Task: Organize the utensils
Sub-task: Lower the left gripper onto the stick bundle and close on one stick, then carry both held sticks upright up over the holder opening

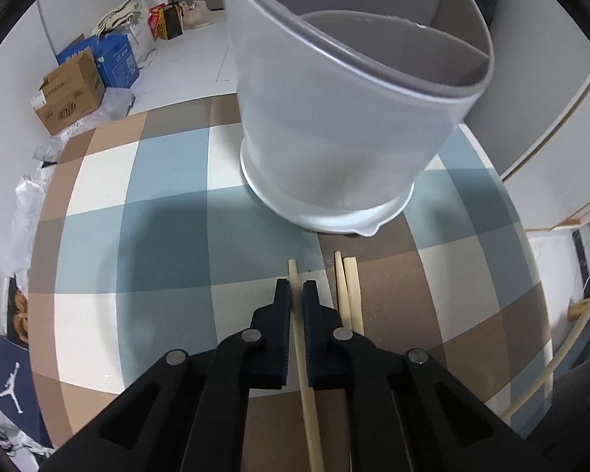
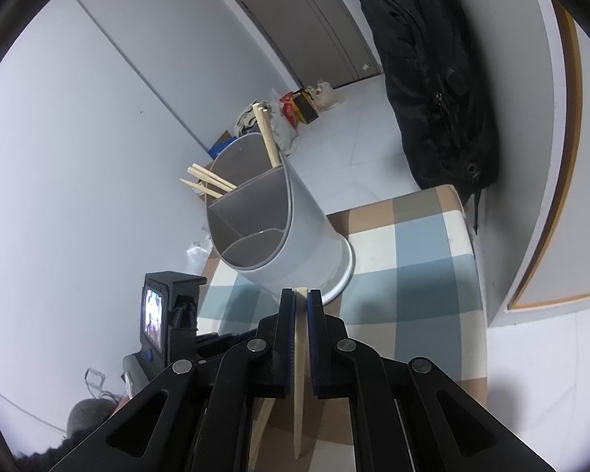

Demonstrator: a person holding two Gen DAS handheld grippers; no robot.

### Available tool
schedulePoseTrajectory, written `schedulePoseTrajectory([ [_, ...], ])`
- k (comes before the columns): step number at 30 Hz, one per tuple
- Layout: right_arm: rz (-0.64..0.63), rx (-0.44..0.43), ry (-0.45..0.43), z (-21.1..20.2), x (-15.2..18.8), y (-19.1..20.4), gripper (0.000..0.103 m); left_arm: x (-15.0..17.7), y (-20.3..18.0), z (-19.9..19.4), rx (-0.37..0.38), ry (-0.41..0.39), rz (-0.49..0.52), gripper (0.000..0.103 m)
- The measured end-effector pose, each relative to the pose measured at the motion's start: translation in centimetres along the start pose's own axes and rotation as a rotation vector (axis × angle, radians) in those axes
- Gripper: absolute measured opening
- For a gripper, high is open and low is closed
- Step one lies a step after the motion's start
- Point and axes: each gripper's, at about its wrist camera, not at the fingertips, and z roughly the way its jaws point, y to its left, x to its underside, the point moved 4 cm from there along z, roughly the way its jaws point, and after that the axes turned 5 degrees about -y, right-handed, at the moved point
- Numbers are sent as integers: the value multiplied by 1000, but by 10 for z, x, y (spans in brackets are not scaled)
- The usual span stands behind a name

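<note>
Pinching one chopstick (image 1: 295,314) off the checked desk (image 1: 157,196), the left claw (image 1: 297,289) is readying it for the grey holder (image 1: 334,137), while the right claw (image 2: 301,299) is gripping another chopstick (image 2: 299,354).

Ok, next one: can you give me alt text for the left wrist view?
The left gripper has its black fingers shut on a single wooden chopstick lying on a checked tablecloth. Two more chopsticks lie just to its right, and a grey divided utensil holder stands right behind them.
</note>
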Motion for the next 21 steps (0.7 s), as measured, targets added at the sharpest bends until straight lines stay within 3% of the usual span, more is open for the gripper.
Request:
schedulePoseTrajectory([
  [9,-5,-9,-22,-4,-3,3,5,-9,6,-49,71,-185,-112,2],
  [16,-37,-22,-74,-12,-5,14,5,-11,4,-99,99,-361,-127,2],
  [21,-59,-36,-106,-18,-2,23,5,-18,4,-115,113,-418,-119,2],
])
